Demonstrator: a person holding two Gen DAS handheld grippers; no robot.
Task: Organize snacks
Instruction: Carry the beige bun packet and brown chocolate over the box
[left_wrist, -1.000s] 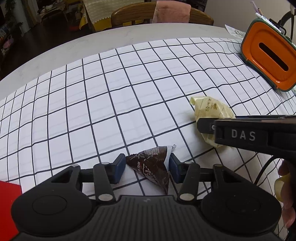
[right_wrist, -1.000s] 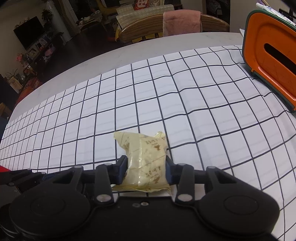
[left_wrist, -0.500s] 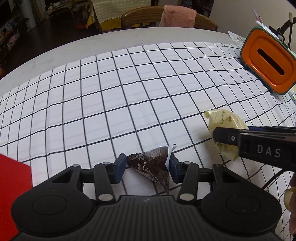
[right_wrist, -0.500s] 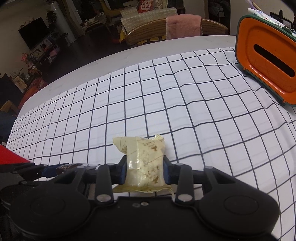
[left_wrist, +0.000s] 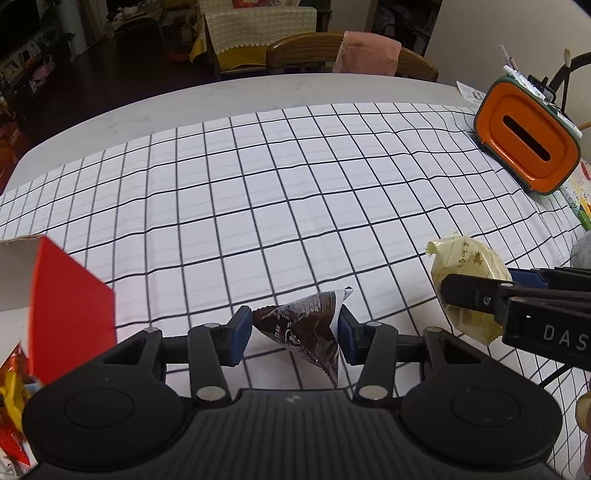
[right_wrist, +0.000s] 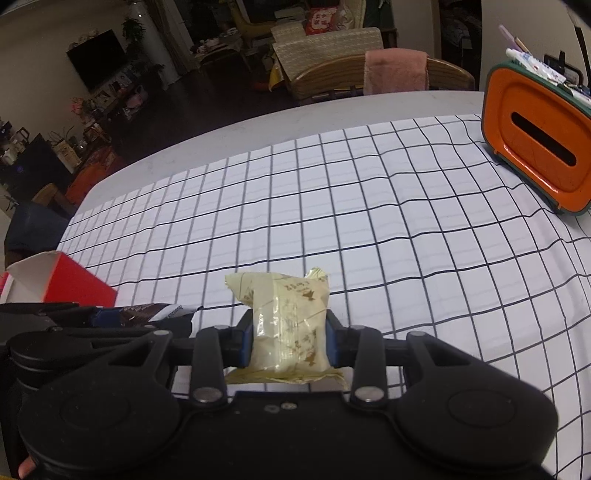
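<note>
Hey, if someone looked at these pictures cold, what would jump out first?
Each hand-held gripper grips a snack above the checked cloth: the left a dark triangular packet, the right a pale yellow packet. An open red box stands at the left, an orange case at the far right.

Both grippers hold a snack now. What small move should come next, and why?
Probably carry both toward the red box at the left. The left gripper is shut on the brown triangular packet, the right gripper on the pale yellow packet. The box stands open-topped, with snack wrappers visible beside it.
</note>
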